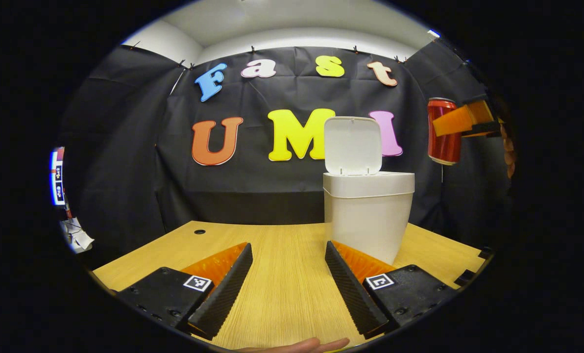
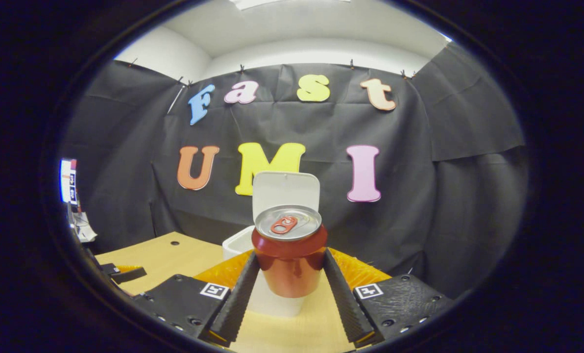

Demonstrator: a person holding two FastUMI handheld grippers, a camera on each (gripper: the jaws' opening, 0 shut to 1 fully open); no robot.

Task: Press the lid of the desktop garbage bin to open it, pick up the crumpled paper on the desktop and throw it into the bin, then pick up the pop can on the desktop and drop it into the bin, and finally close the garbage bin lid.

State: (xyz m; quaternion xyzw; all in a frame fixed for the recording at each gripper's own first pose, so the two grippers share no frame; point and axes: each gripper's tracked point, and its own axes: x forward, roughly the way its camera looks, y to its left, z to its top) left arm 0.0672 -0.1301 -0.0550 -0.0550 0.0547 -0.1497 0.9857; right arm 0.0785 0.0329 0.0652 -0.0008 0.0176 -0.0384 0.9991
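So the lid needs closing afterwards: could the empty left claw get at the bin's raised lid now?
Probably yes: the left claw is open and empty, with bare wooden desktop before the white plastic bin's upright lid.

Staged recording booth in a lab or office room, not a home: black cloth [image 2: 292, 127] is clipped up as a backdrop on three sides, with plain white wall and ceiling [image 2: 292, 39] showing above it. A light wood-grain bench [image 1: 282, 274] with a cable hole [image 1: 199, 231] in its top looks like an office desk, carrying a small white bin [image 1: 368, 215] with its lid up. At the far left edge a lit screen [image 1: 57, 176] sits outside the cloth.
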